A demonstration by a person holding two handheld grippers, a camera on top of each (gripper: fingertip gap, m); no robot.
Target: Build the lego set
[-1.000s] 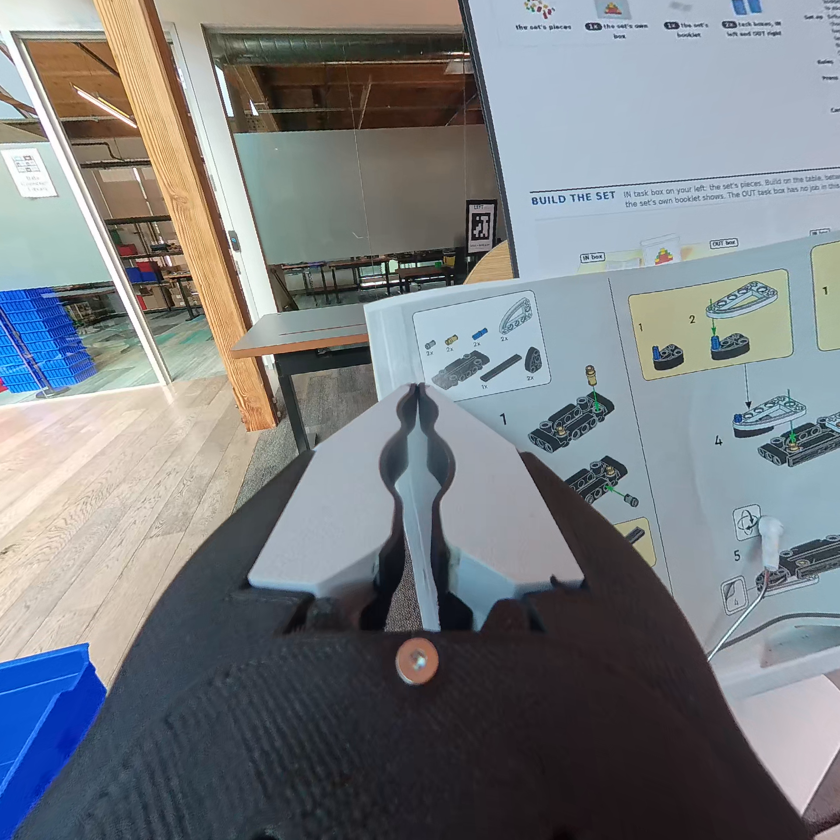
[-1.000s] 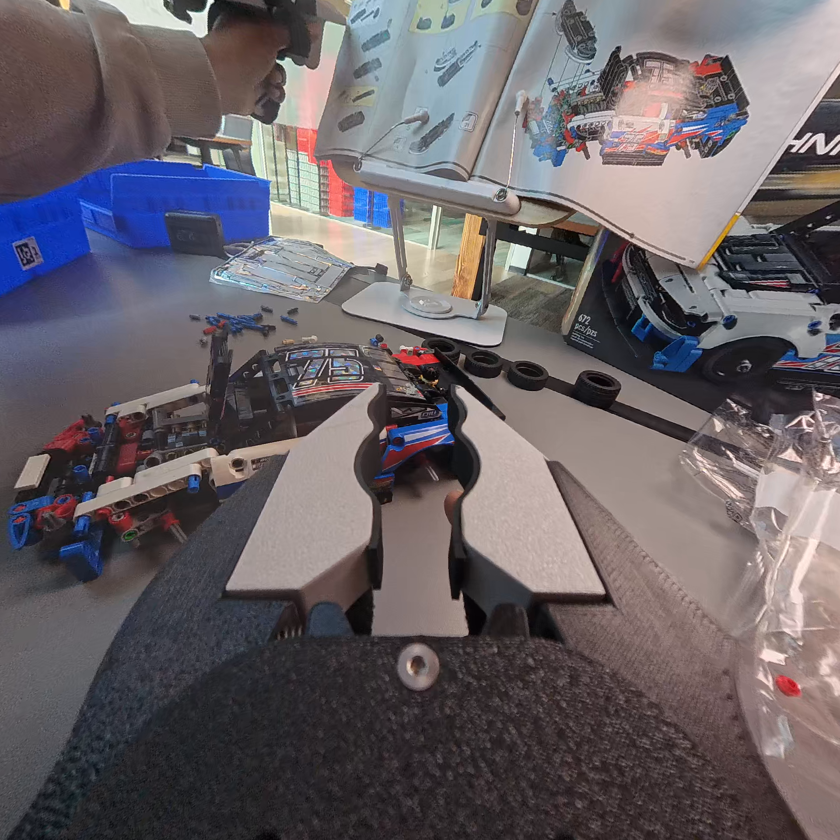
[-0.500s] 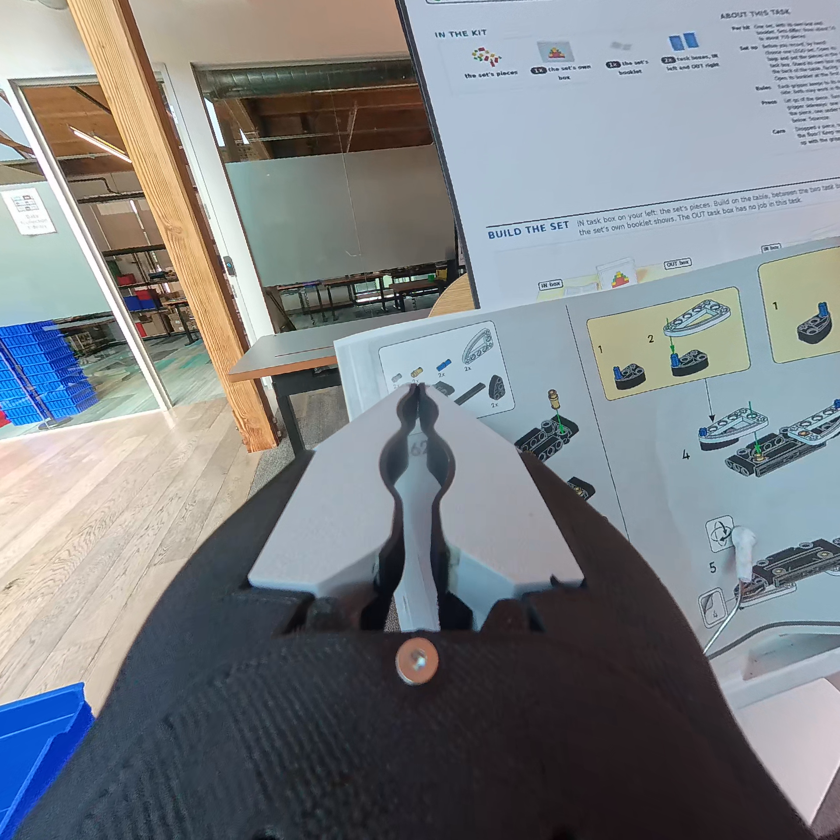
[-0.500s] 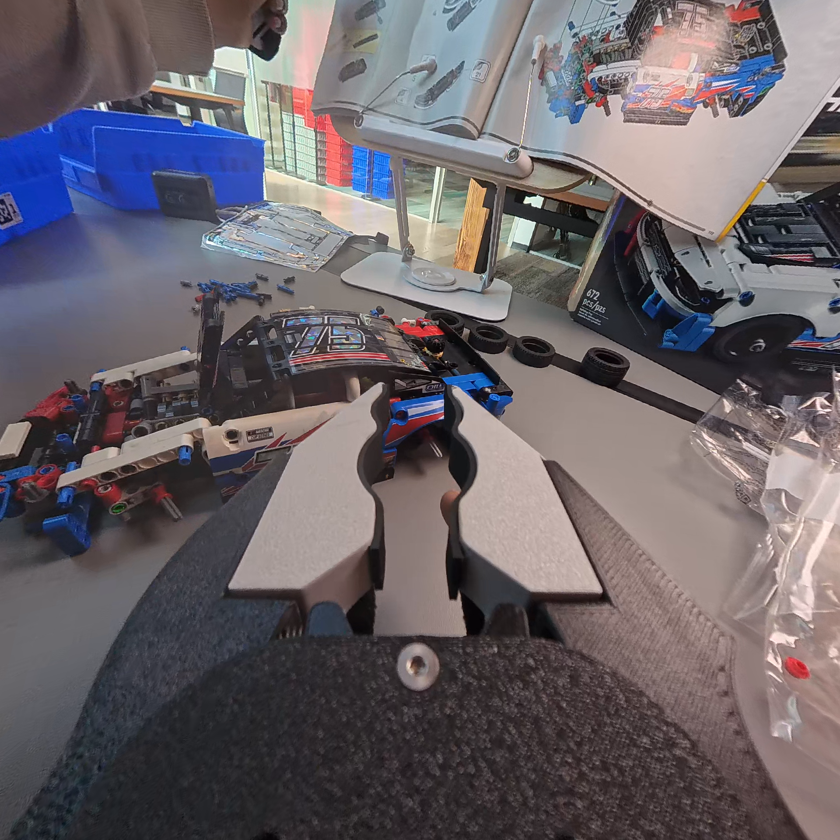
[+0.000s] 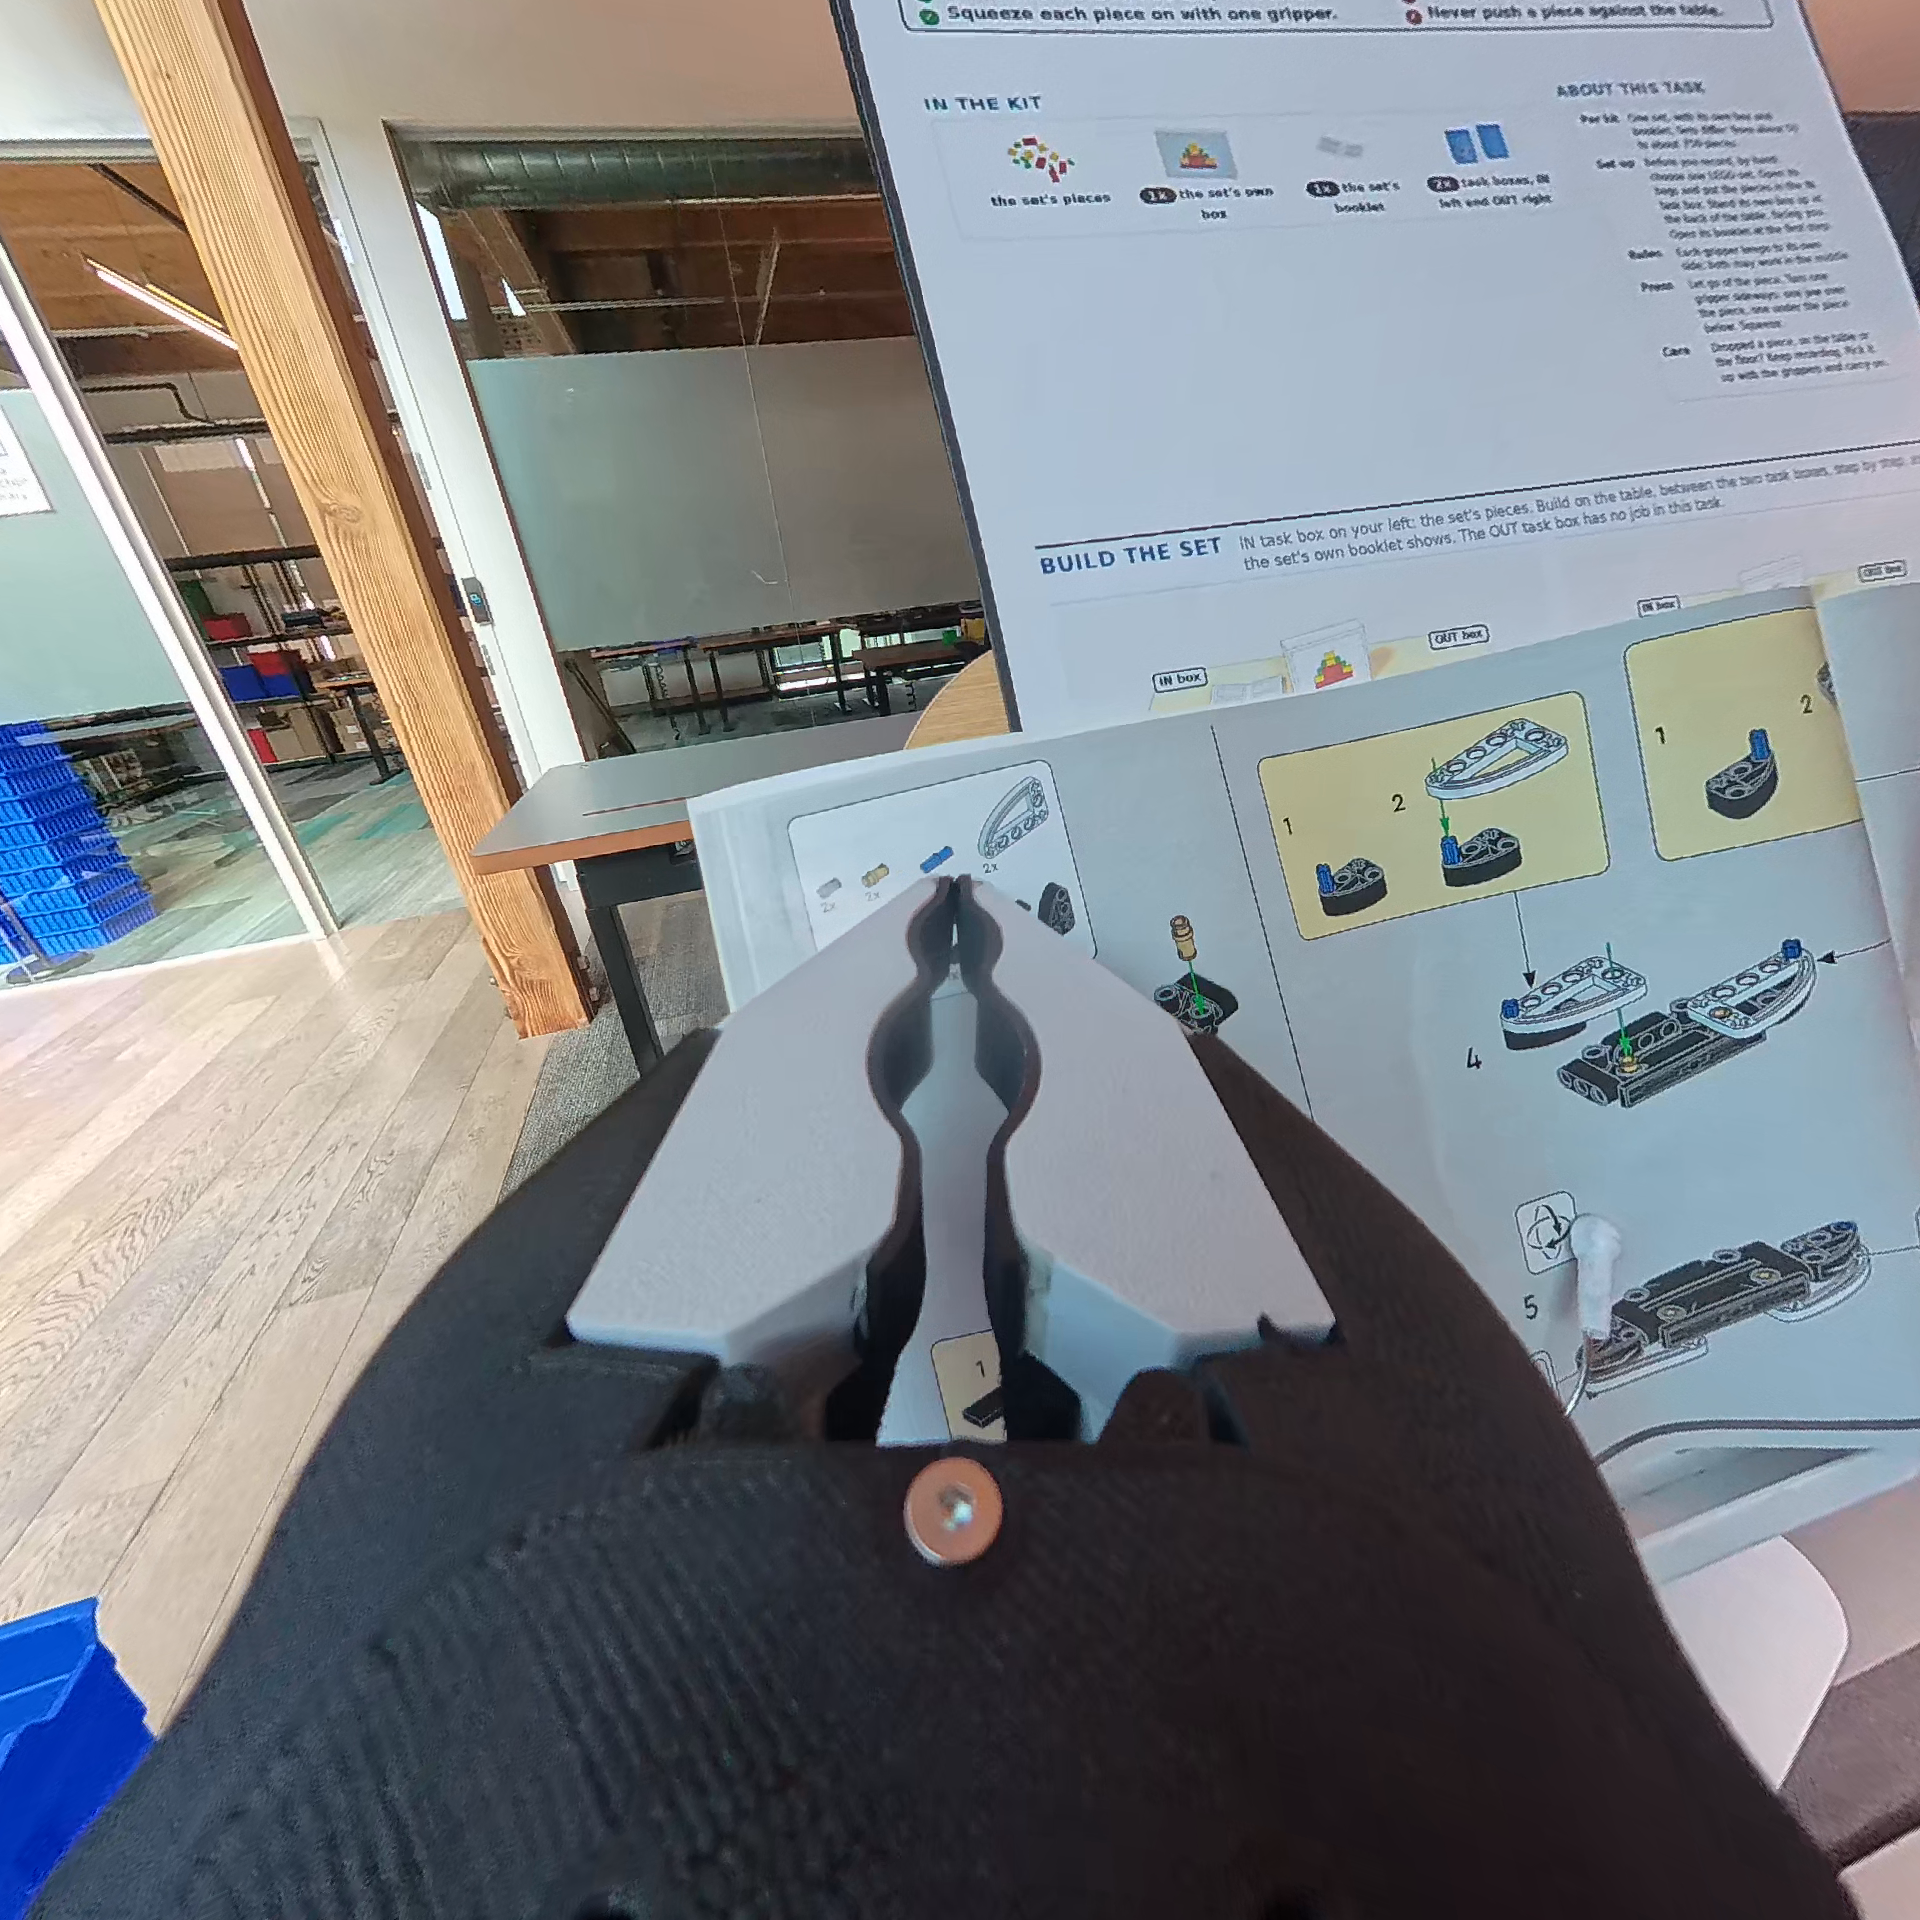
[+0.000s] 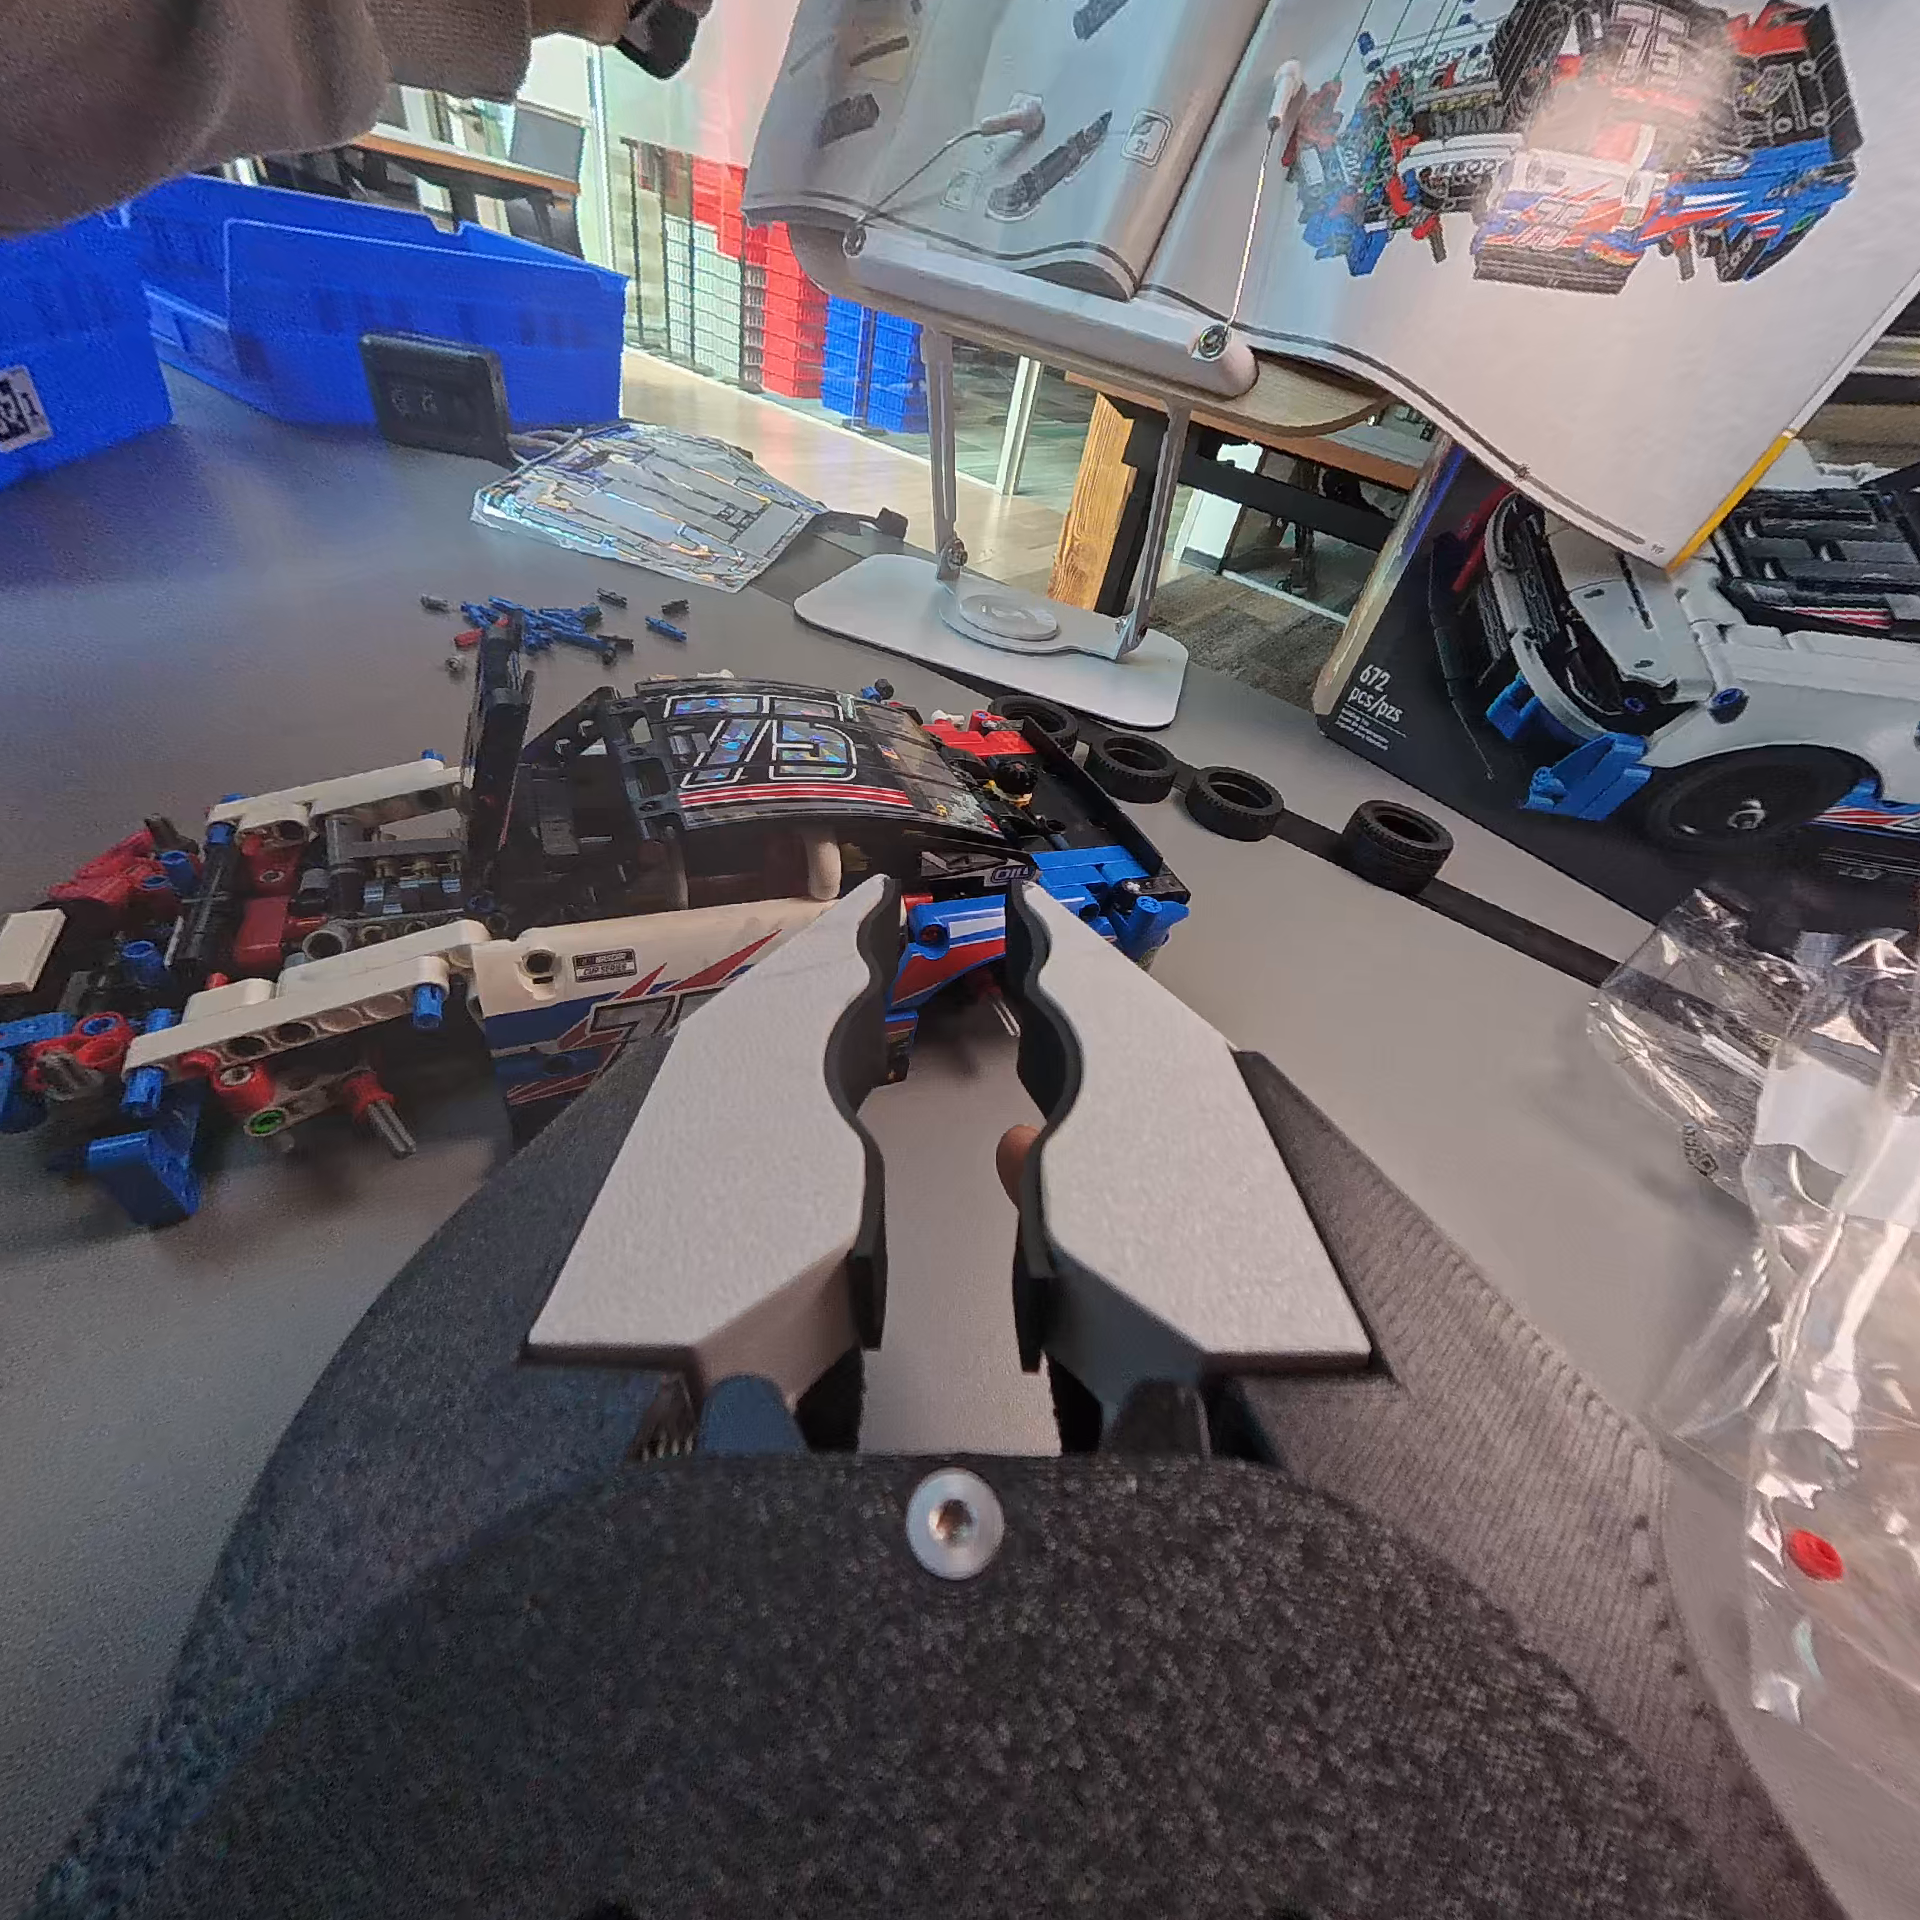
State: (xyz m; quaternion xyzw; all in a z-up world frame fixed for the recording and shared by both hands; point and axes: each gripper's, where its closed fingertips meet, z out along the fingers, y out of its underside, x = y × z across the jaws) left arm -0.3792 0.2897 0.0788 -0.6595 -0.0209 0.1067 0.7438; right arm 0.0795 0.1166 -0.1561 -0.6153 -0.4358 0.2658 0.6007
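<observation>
Blue bins (image 6: 384, 301); black tyres (image 6: 1397, 844); red-white-blue-black car (image 6: 644, 894).

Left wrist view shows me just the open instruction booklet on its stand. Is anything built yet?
Observer: Yes. A partly built black, white, red and blue lego car lies on the grey table, just ahead of the right gripper.
Operator: Wheels on?
Observer: No. Four black rubber tyres lie loose in a row beside the car.
Operator: Is the right gripper closed?
Observer: No, its fingers stand apart.
</observation>
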